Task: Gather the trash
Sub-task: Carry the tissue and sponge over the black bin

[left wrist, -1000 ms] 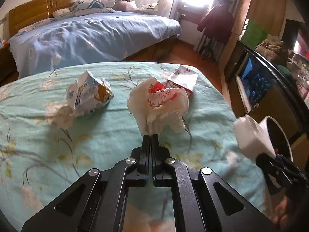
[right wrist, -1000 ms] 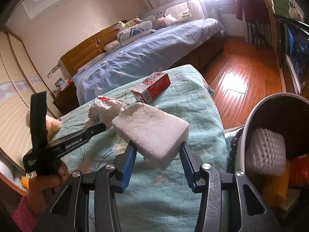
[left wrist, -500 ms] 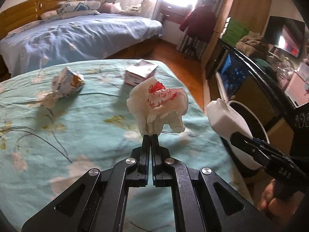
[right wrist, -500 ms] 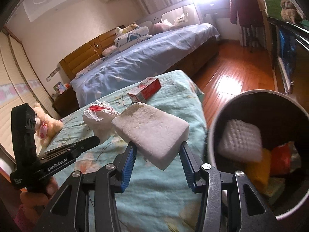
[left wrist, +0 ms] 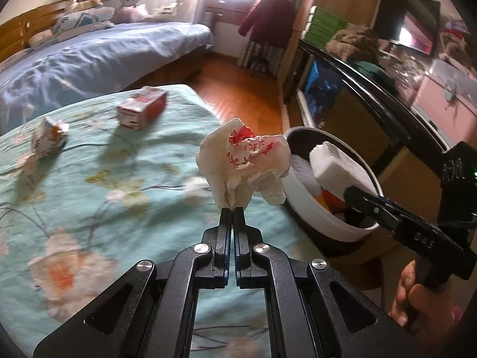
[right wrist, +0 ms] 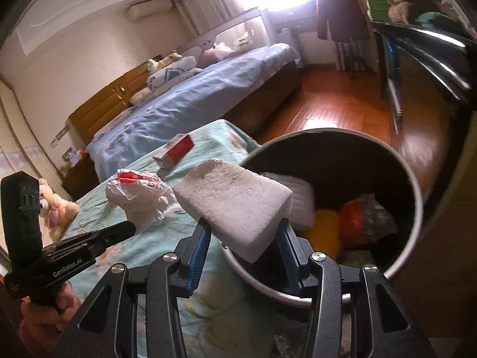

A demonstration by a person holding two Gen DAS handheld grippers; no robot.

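Observation:
My left gripper [left wrist: 232,210] is shut on a crumpled white plastic bag with red print [left wrist: 244,164], held above the edge of the floral bedcover [left wrist: 89,185]. A white foam block [right wrist: 235,203] is clamped between the blue pads of my right gripper [right wrist: 243,238], which hangs over the near rim of the round bin [right wrist: 414,197]. From the left wrist the foam block [left wrist: 337,167] and the bin [left wrist: 316,208] show at right. The bag [right wrist: 140,194] and left gripper [right wrist: 131,226] appear left in the right wrist view. Inside the bin lie white, yellow and red scraps.
A red and white carton [left wrist: 141,110] and a crumpled carton [left wrist: 49,137] lie on the bedcover farther back. A blue bed [right wrist: 190,101] stands beyond, wooden floor [right wrist: 342,104] to the right, a dark cabinet [left wrist: 357,95] behind the bin. A plush toy [right wrist: 56,205] sits far left.
Both grippers have swung to the right with their loads; the bin has come fully into both views and the foam block now hangs over its rim. The cartons have slid away to the left.

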